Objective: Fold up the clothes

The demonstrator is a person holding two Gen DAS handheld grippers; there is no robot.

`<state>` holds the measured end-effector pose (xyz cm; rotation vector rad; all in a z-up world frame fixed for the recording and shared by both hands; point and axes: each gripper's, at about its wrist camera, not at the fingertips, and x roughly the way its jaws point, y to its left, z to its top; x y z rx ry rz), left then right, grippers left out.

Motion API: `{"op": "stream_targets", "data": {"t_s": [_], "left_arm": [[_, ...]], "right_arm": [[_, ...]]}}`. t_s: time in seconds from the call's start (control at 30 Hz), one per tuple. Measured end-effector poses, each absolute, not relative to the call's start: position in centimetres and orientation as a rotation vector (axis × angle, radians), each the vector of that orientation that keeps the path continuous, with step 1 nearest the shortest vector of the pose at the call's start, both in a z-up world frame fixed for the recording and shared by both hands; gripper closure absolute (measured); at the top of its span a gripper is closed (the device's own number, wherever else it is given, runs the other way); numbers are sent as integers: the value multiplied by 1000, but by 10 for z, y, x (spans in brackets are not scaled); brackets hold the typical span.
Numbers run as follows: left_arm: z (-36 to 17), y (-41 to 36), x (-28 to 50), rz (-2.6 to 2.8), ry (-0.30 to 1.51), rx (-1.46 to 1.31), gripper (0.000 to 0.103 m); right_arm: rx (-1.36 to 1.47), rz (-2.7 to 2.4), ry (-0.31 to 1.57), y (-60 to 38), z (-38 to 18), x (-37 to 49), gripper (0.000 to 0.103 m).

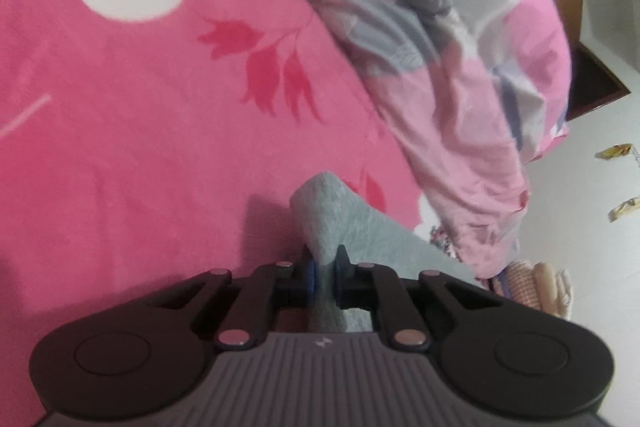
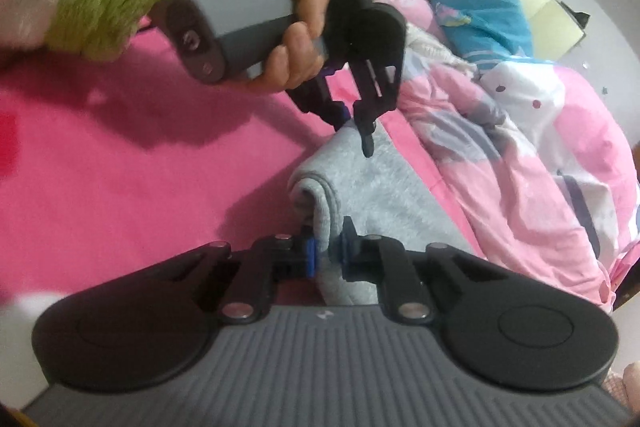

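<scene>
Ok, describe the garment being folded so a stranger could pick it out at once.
Start at the pink floral blanket covering the bed. Beside the crumpled pink-and-white quilt lies a grey fleece garment, pinched by both grippers. It is the only plain grey cloth there.

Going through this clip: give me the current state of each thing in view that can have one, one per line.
left claw: shut on the grey garment's edge.
right claw: shut on a rolled edge of the same garment.
grey garment: lying on the bed, pinched at two points of its near edge, not yet folded over.
pink floral blanket: spread flat under the garment.
patterned quilt: bunched in a heap beside the garment.
</scene>
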<state>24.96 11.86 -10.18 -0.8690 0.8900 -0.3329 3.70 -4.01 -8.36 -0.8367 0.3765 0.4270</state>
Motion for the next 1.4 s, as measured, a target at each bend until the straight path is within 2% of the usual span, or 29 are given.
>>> {"op": "stream_targets", "data": {"t_s": [0.33, 0.43, 0.47, 0.5, 0.57, 0.6, 0.67, 0.7, 0.83, 0.93, 1.1, 1.23, 1.33, 1.37, 1.4], "left_arm": [[-51, 191, 197, -228, 846, -707, 94], [-52, 214, 184, -135, 836, -633, 93], [-60, 219, 185, -115, 852, -617, 92], [-68, 223, 186, -95, 868, -600, 90], [-77, 231, 183, -71, 863, -594, 76], [-79, 233, 181, -65, 848, -599, 76], [-71, 233, 172, -33, 797, -550, 58], [-64, 231, 167, -10, 763, -505, 55], [-38, 215, 147, 5, 647, -367, 57], [-27, 184, 140, -105, 620, -285, 61], [-46, 133, 144, -203, 694, -127, 62], [-72, 133, 150, -153, 758, -124, 68], [-73, 139, 147, -168, 747, -146, 69], [-74, 139, 147, -172, 745, -145, 69], [-75, 141, 146, -175, 744, -141, 69]], "right_arm": [[-600, 641, 387, 10, -45, 12, 94], [-489, 721, 418, 38, -48, 17, 93], [-441, 743, 448, 45, -52, 23, 89], [-399, 755, 483, 49, -57, 31, 87], [-314, 764, 545, 48, -68, 45, 82], [-268, 775, 570, 40, -69, 48, 81], [-175, 813, 557, 13, -59, 47, 77], [-134, 836, 535, -2, -52, 43, 76], [-45, 849, 389, -64, -19, 42, 78], [-91, 700, 384, -90, -11, 74, 78], [-119, 508, 533, -123, -27, 156, 80], [-91, 391, 694, -153, -60, 221, 80], [-19, 271, 742, -189, -80, 249, 84], [33, 251, 742, -203, -81, 254, 94], [93, 229, 744, -217, -82, 259, 99]]}}
